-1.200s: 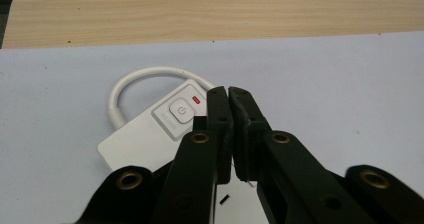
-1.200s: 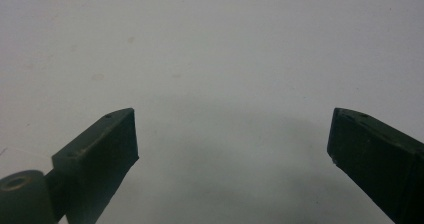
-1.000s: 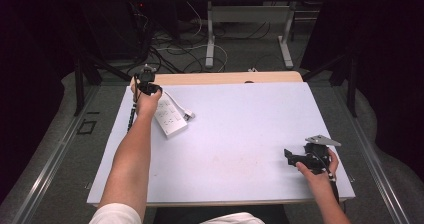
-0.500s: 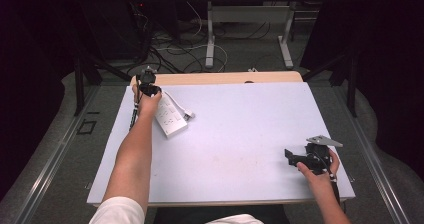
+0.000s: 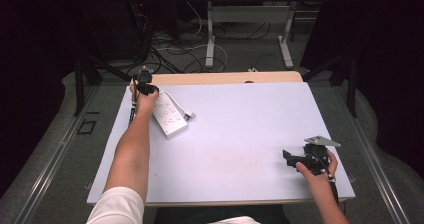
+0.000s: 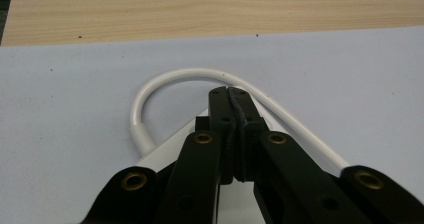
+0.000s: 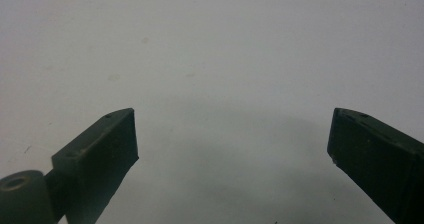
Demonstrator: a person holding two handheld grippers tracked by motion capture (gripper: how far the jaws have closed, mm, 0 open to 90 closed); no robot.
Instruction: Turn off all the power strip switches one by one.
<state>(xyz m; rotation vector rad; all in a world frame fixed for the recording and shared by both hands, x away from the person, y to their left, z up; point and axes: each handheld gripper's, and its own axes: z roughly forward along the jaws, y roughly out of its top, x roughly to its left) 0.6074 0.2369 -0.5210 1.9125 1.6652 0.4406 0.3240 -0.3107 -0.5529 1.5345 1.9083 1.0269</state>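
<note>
While the right gripper [image 5: 300,159] waits wide-fingered at the near edge of the counter [image 5: 240,134], the left gripper [image 5: 144,84] has edged along and down at the power strip [image 5: 169,115] in the far left corner, fingers pressed together over its white cord [image 6: 165,79], probably ready to nudge it.

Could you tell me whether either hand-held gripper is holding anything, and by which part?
Nothing is held. The left hand-held gripper is shut empty above the power strip's white cord; the right hand-held gripper stands open over bare table.

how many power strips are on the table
1: a white power strip at the far left of the table, beside the left gripper. Its white cable loops past the shut jaws.
</note>
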